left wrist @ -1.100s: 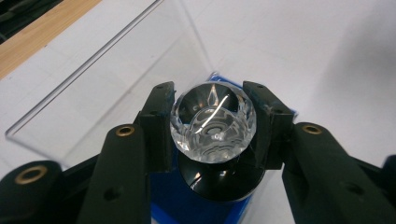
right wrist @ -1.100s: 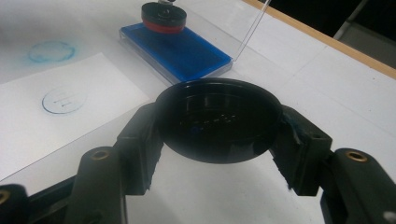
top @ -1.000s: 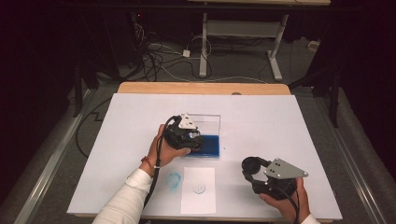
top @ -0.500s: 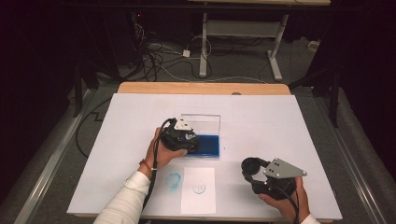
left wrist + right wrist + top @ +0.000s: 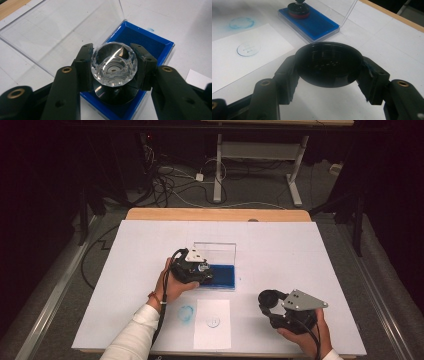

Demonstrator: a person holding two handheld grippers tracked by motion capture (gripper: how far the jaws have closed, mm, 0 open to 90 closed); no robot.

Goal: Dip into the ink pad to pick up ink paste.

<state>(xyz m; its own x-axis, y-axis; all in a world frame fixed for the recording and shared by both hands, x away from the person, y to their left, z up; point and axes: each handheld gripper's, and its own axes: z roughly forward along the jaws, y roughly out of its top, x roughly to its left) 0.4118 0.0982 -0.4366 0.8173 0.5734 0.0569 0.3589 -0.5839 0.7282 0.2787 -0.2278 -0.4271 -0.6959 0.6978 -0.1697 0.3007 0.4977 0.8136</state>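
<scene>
No readable writing shows; the paper sheet bears only a round blue print. The left claw is clamped on a stamp with a clear faceted knob, standing upright, base down on the blue ink pad. The right claw is clamped on a round black cap above the worktop.

A white sheet covers most of the tabletop, whose wooden edge shows bare along the far side. On the sheet's near part lies a smudged blue ring. On the grey floor beyond the tabletop, cables lie tangled beside the white legs of a desk frame. A metal rail runs along the floor at the left.
</scene>
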